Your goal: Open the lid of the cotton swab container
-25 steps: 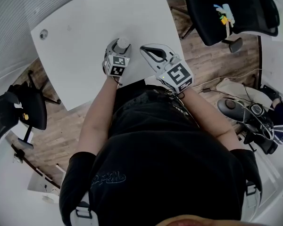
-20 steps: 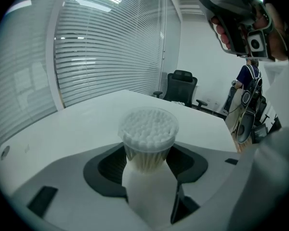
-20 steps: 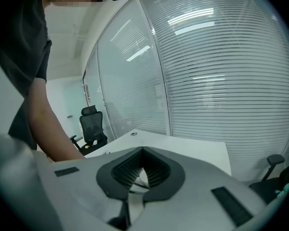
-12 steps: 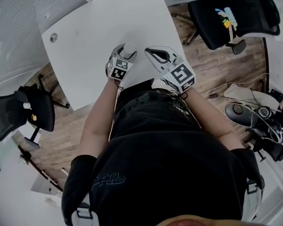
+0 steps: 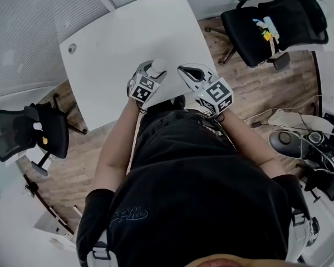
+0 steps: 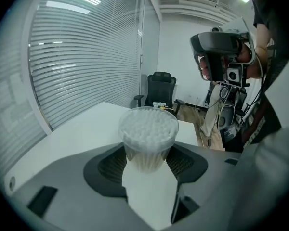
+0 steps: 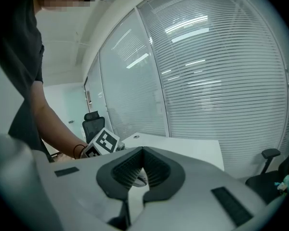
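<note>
Centre frame, over the worktop (image 5: 117, 43), the left gripper (image 5: 150, 74) has its jaws clamped on the cotton swab container (image 6: 148, 129). Just right, the right gripper (image 5: 183, 70) has its jaws together. Prying the lid could twist the container loose and spill swabs.

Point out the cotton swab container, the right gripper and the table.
cotton swab container (image 6: 148, 129): left gripper view, on its swab-filled top.
right gripper (image 5: 183, 70): head view, at its closed jaw tips.
table (image 5: 122, 32): head view, on its bare white top.
</note>
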